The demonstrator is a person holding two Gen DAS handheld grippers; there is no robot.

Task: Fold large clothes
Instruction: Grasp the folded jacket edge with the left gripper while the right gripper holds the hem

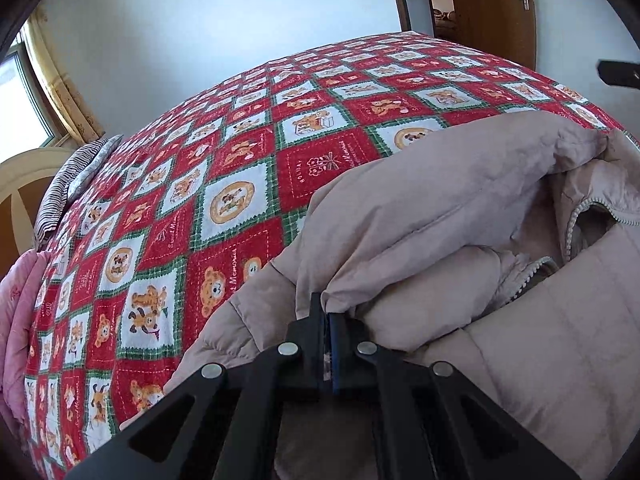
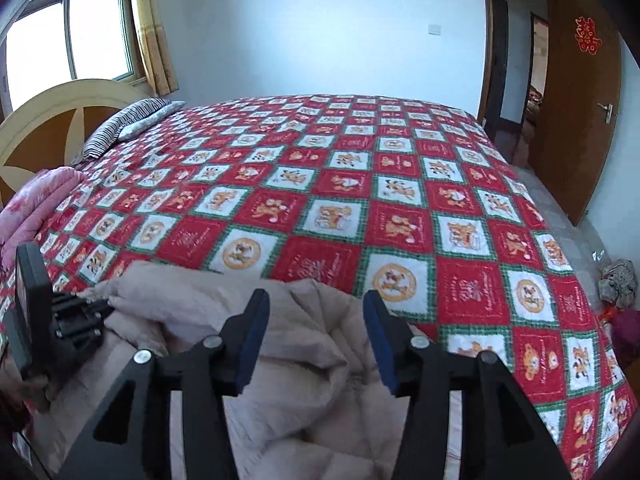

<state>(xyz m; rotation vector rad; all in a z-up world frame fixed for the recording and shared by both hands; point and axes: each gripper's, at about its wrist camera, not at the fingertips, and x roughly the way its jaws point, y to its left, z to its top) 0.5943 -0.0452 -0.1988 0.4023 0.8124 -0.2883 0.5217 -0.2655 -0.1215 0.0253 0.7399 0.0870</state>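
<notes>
On the near edge of the bed lies a beige padded jacket, bunched and partly folded over itself, its zipper showing where the front gapes open. Beneath it, a red, white and green patchwork quilt printed with bears covers the rest of the bed.

Left gripper: jaws together, clamped on a pinch of the jacket's fabric; a fold rises from the grip and drapes away to the right. From the right wrist view the same gripper appears at the far left, touching the jacket's edge.

Right gripper: jaws well apart, blue pads visible, hovering over the crumpled middle of the jacket (no fabric between the fingers). Whether the fingers touch the cloth below cannot be told.

Surroundings: a striped pillow at the head end beside a cream and brown headboard; a pink quilt near the pillow at the bed's side; a window with a yellow curtain; a brown wooden door standing open to the right.
</notes>
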